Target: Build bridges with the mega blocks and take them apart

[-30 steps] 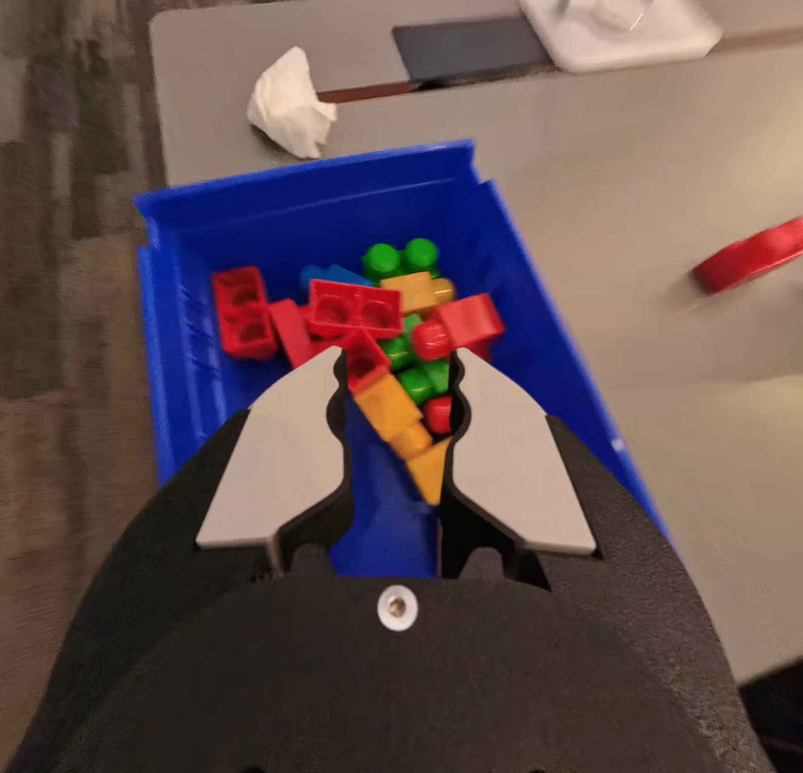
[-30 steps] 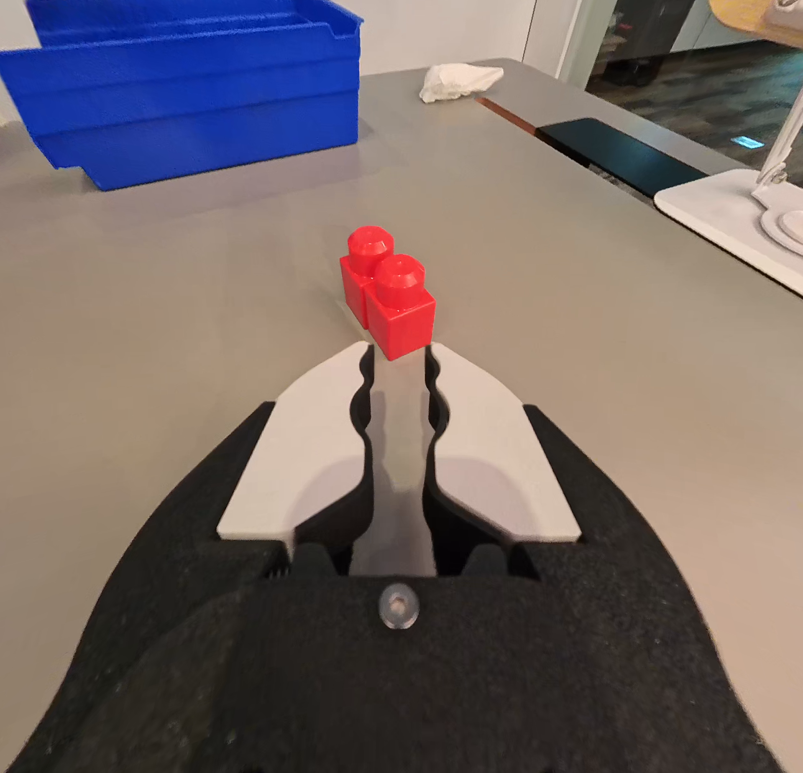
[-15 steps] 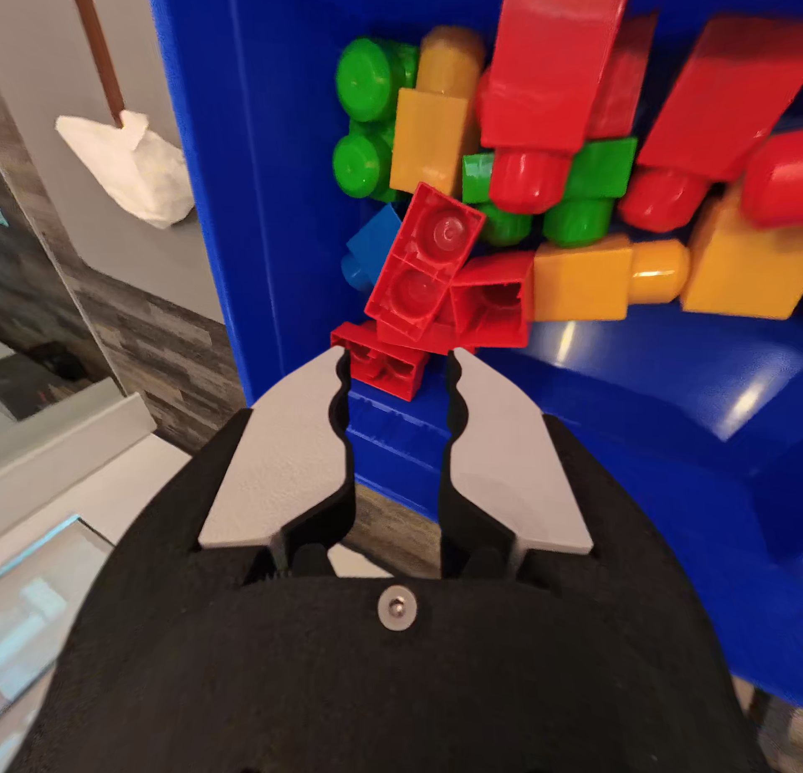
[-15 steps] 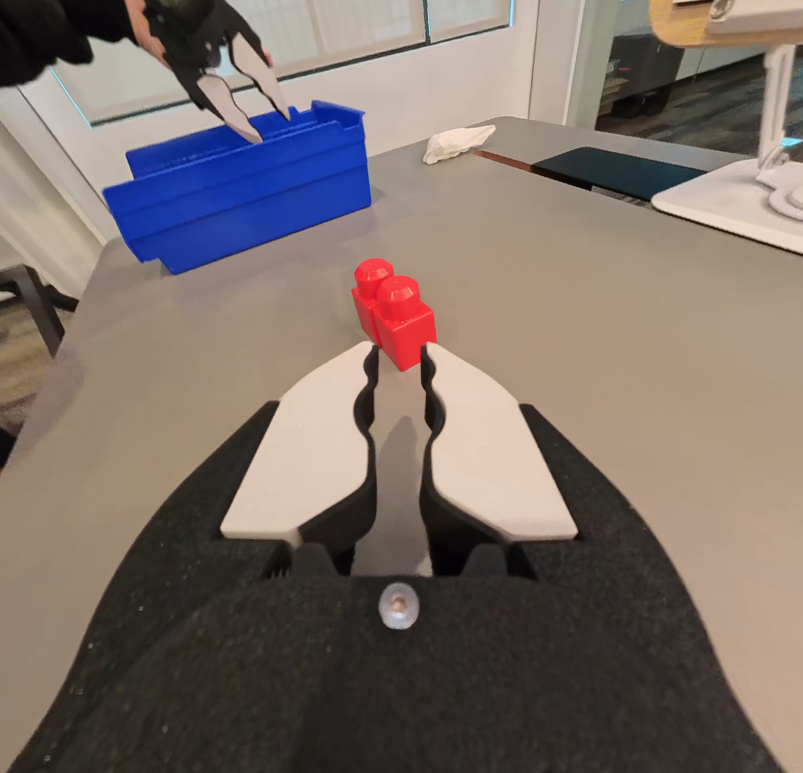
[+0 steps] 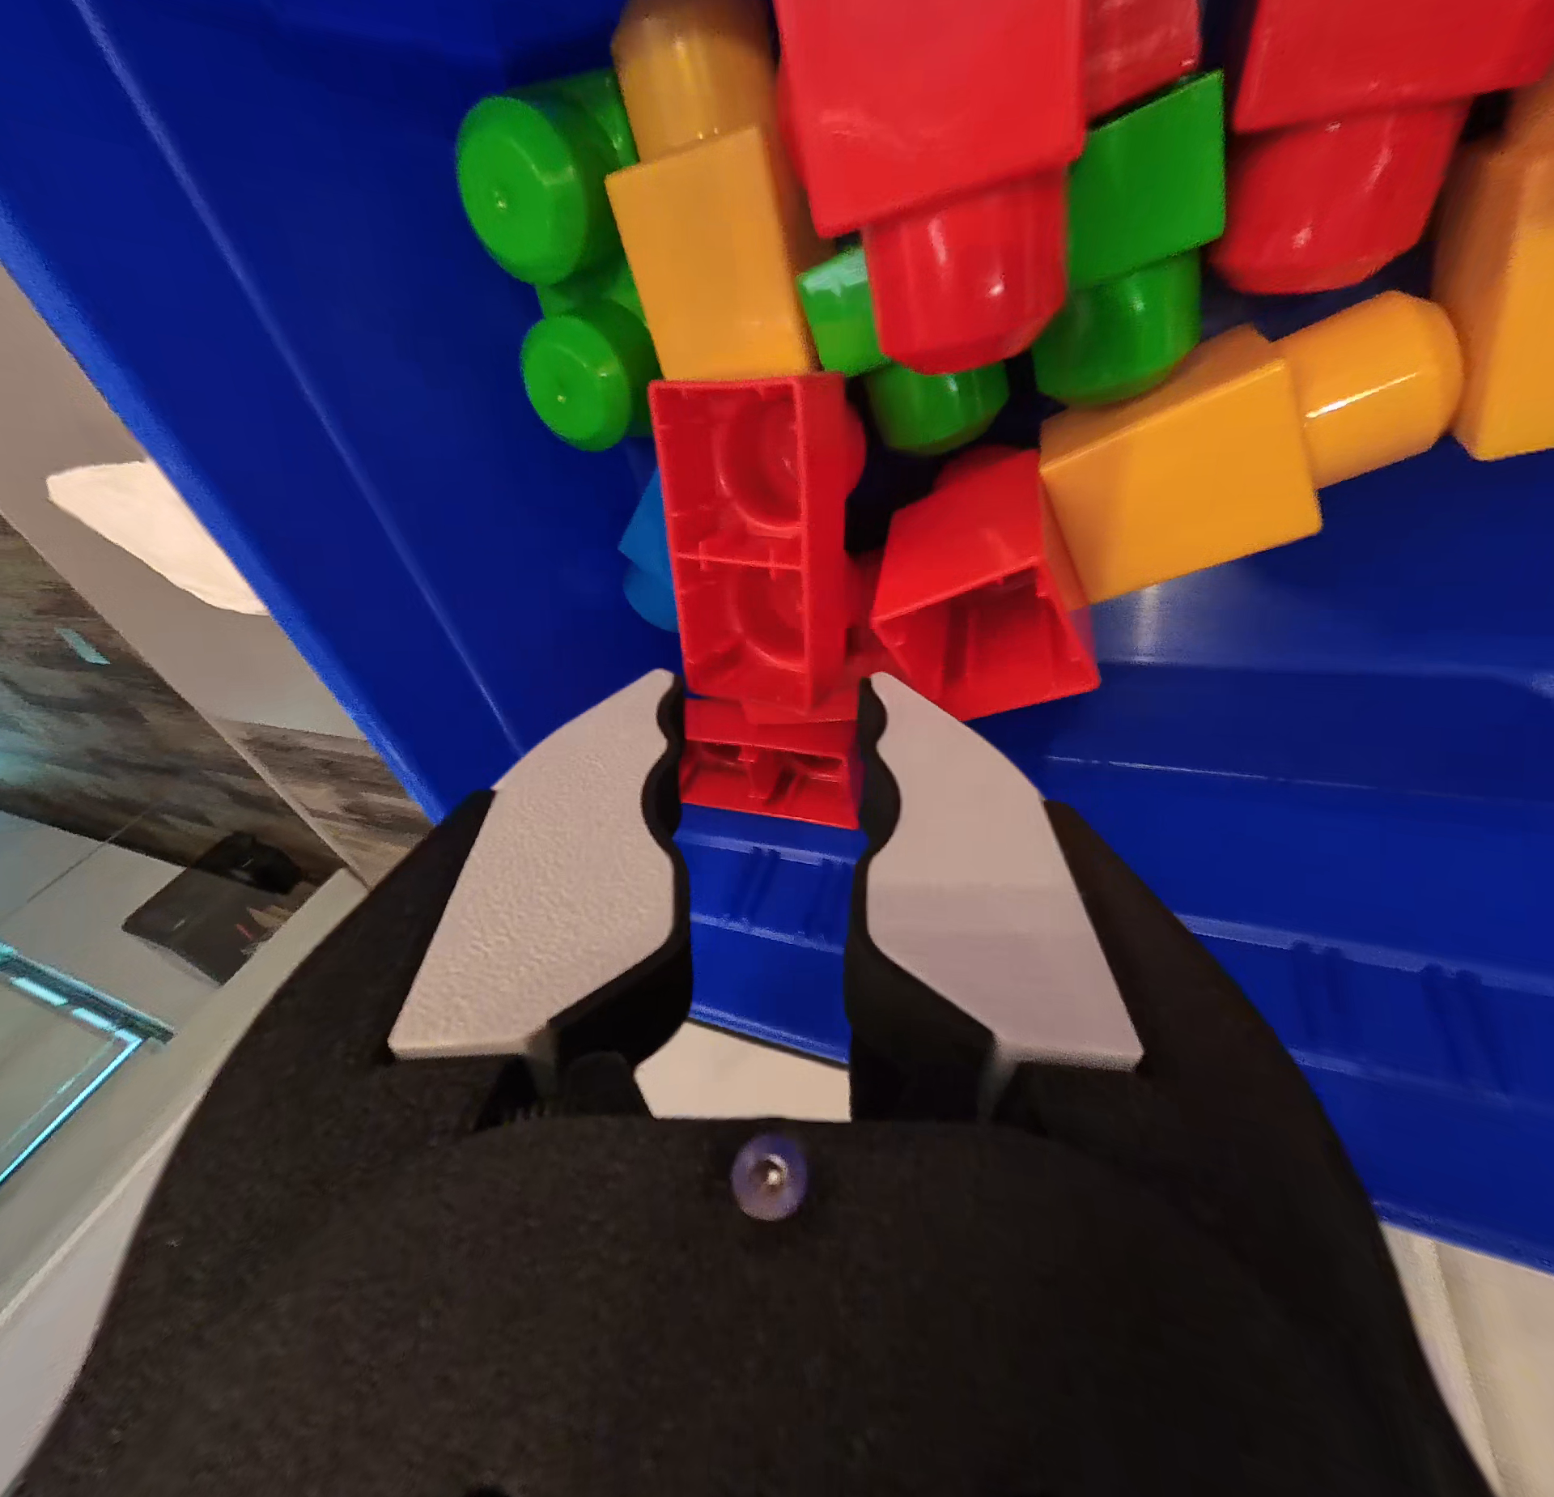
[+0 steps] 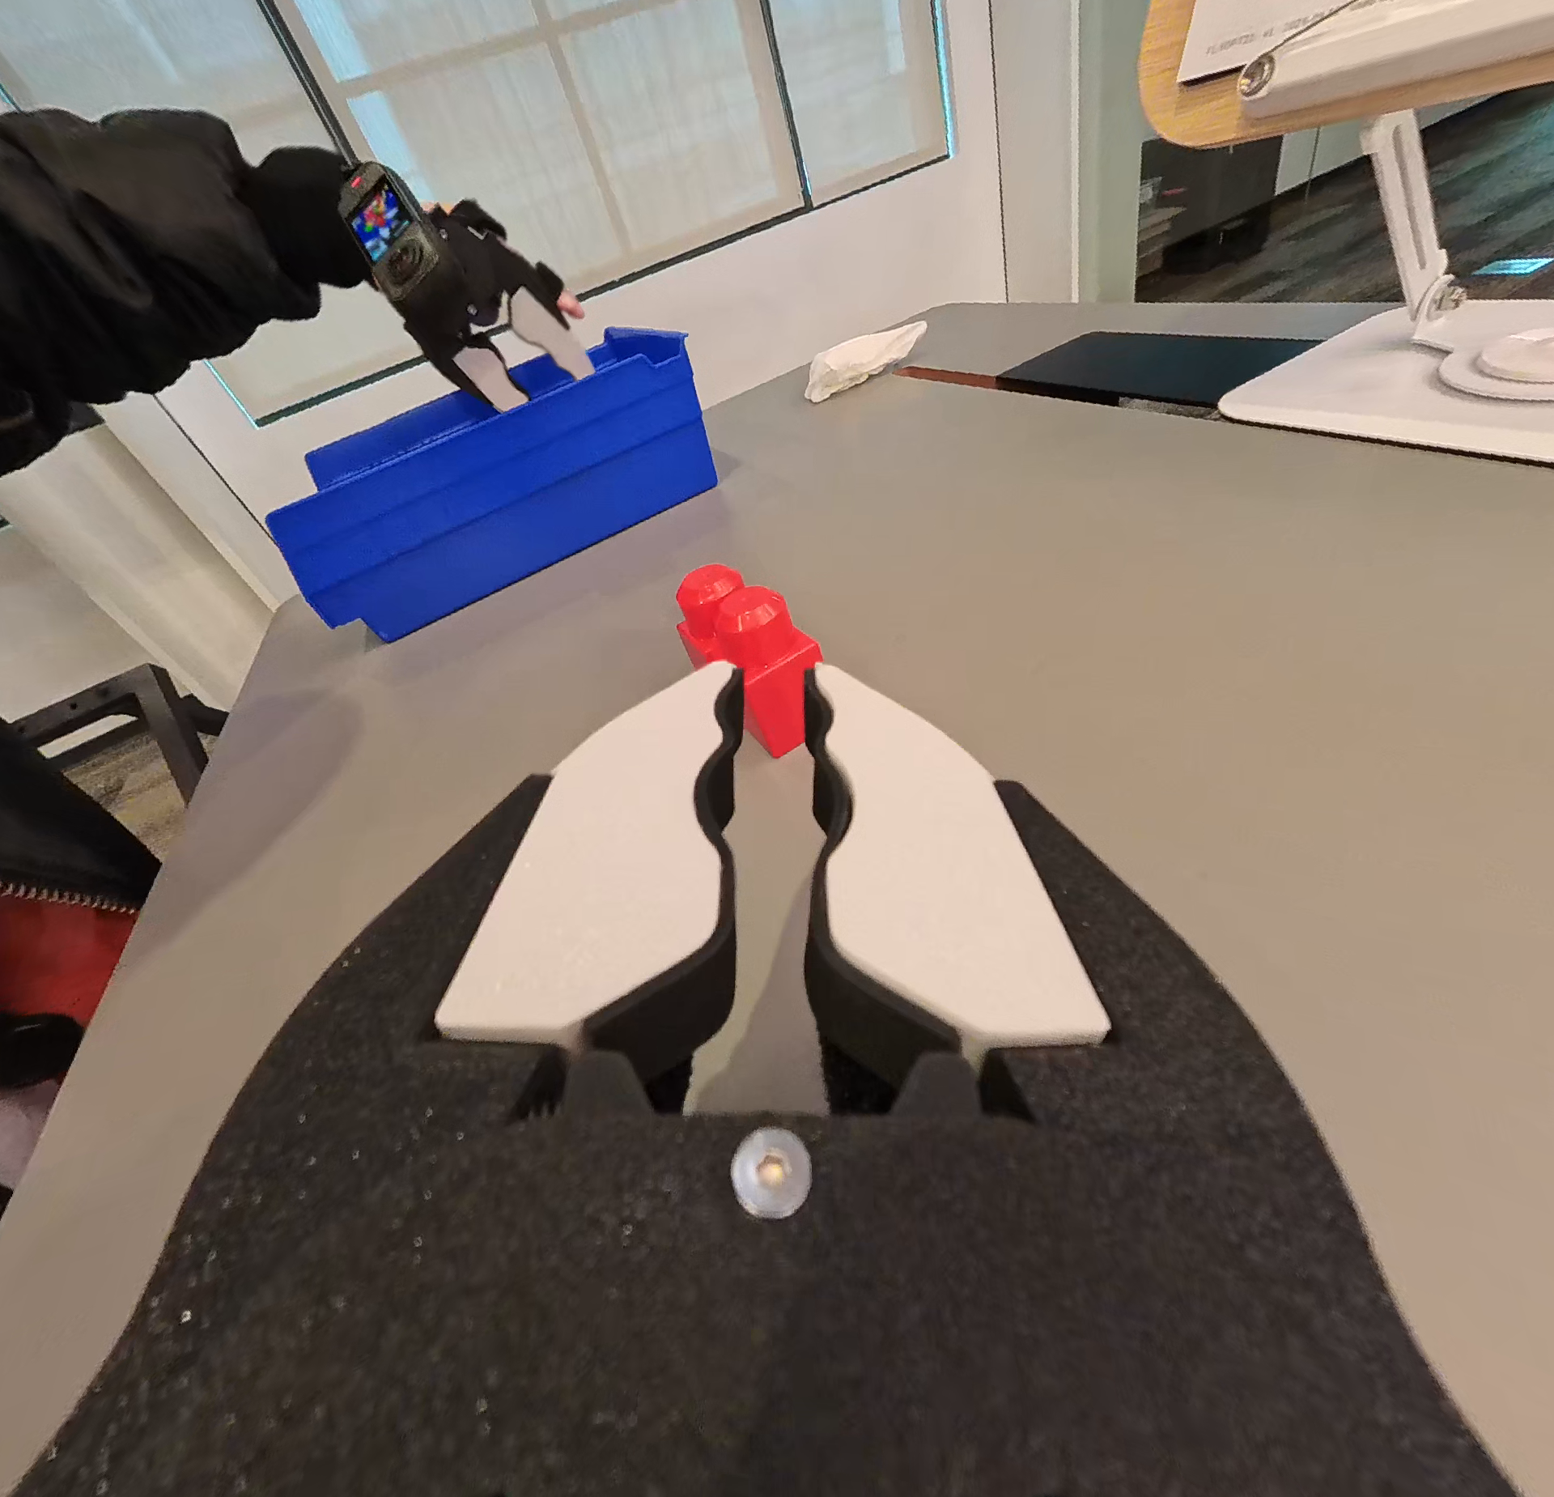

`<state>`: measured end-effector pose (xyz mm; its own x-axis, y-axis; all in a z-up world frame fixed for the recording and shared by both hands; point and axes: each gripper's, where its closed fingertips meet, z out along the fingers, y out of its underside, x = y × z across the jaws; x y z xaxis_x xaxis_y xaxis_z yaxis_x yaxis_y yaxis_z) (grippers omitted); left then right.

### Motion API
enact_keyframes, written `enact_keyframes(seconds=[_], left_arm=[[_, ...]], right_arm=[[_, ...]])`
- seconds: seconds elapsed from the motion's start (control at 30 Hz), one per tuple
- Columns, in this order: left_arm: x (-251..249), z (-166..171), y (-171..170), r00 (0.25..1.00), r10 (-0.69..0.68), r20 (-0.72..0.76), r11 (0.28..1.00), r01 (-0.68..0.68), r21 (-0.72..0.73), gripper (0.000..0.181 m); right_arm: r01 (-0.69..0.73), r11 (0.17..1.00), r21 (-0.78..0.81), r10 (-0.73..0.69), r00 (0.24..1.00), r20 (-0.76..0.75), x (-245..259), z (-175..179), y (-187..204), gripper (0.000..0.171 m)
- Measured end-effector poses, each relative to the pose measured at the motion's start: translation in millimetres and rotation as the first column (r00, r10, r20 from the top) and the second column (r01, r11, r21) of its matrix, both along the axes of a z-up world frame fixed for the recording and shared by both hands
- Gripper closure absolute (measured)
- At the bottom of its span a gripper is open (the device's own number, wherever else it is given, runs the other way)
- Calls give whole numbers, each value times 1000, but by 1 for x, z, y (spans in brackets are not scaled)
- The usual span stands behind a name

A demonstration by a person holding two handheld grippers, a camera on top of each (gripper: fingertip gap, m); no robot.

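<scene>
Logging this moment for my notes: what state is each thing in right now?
Left tongs: open, a red block lies between the tips.
Right tongs: open around the red two-stud block, which stands upright on the table.
Blue bin: holds jumbled blocks.

Left gripper (image 5: 767,704) and right gripper (image 6: 769,683) fingers parted

On the grey desk (image 6: 1177,615) the right gripper (image 6: 769,683) has its jaws around the near end of a red two-stud block (image 6: 761,657), while the left gripper (image 6: 525,363) reaches into the blue bin (image 6: 504,498) farther off.
</scene>
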<state>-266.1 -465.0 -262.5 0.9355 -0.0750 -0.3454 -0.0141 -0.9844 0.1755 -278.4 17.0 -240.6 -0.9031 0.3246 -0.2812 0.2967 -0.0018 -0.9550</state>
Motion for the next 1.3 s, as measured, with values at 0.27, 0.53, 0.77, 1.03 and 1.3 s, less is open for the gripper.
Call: enact_keyframes(seconds=[0.27,0.53,0.77,1.03,1.3], left_arm=[[-6,-8,2,997,60,56,998,-61,11,139],[-6,-18,1,994,87,58,996,-88,2,144],[-12,34,6,949,262,-175,942,-213,257,144],[23,114,87,824,523,-218,647,-217,731,143],[70,191,280,916,399,31,59,-59,997,144]], right_arm=[[-28,999,26,27,1000,5,4,-5,-5,158],[-43,999,21,43,999,17,6,-5,-6,158],[-66,998,10,66,998,14,10,-3,-9,158],[-63,998,-9,62,995,-80,20,24,-25,149],[-191,961,-199,120,939,-322,80,146,-91,127]])
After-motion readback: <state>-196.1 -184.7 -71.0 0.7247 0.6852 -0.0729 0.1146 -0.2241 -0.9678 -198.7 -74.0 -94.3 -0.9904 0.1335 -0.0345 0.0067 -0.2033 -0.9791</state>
